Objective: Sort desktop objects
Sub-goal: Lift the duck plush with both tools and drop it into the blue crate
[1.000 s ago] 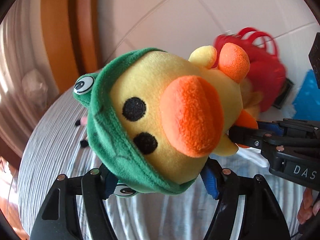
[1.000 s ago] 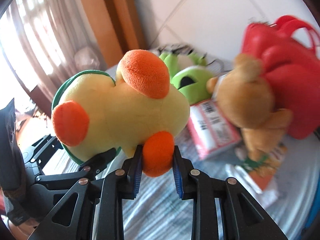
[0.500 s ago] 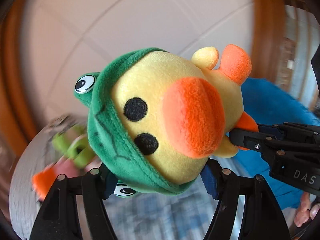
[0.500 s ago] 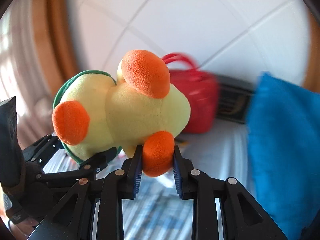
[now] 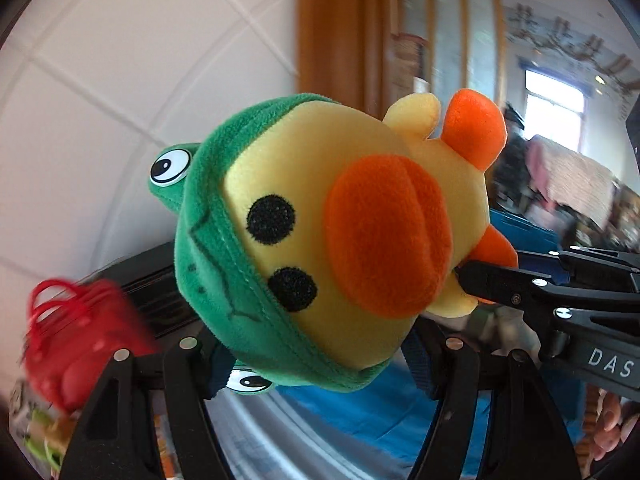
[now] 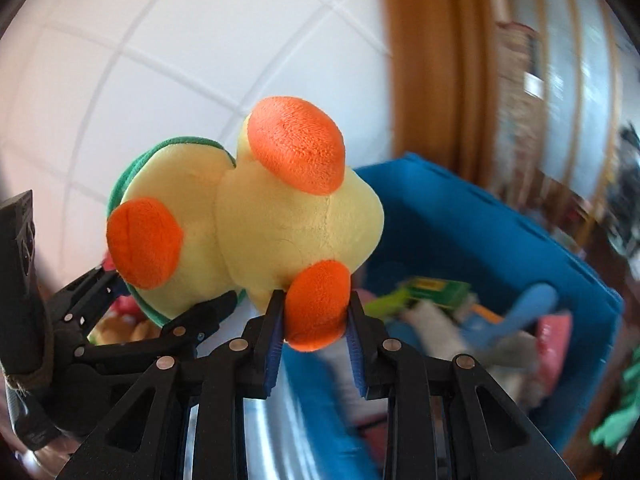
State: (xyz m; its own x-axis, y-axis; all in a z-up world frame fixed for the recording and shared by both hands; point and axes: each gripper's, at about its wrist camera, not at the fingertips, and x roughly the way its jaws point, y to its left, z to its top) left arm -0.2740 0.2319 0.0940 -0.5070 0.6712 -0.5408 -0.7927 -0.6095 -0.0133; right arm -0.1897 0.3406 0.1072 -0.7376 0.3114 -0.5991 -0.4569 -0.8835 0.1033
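A yellow plush duck (image 5: 320, 232) with an orange beak and a green frog hood hangs in the air between both grippers. My left gripper (image 5: 316, 356) is shut on its hooded head from below. My right gripper (image 6: 316, 320) is shut on one orange foot (image 6: 318, 308); it also enters the left wrist view (image 5: 492, 276) from the right. The duck's back and other foot (image 6: 298, 148) face the right wrist camera. A blue fabric bin (image 6: 460, 232) with several toys inside lies just behind and below the duck.
A red handbag (image 5: 76, 340) and a black box (image 5: 148, 292) stand at the lower left against the white tiled wall (image 5: 120, 80). A wooden door frame (image 6: 432, 80) rises behind the bin. A striped grey tabletop (image 5: 260, 432) lies below.
Both grippers have swung right with the duck still held. The red bag has slid to the left edge and the blue bin with its toys has come into view under the duck.
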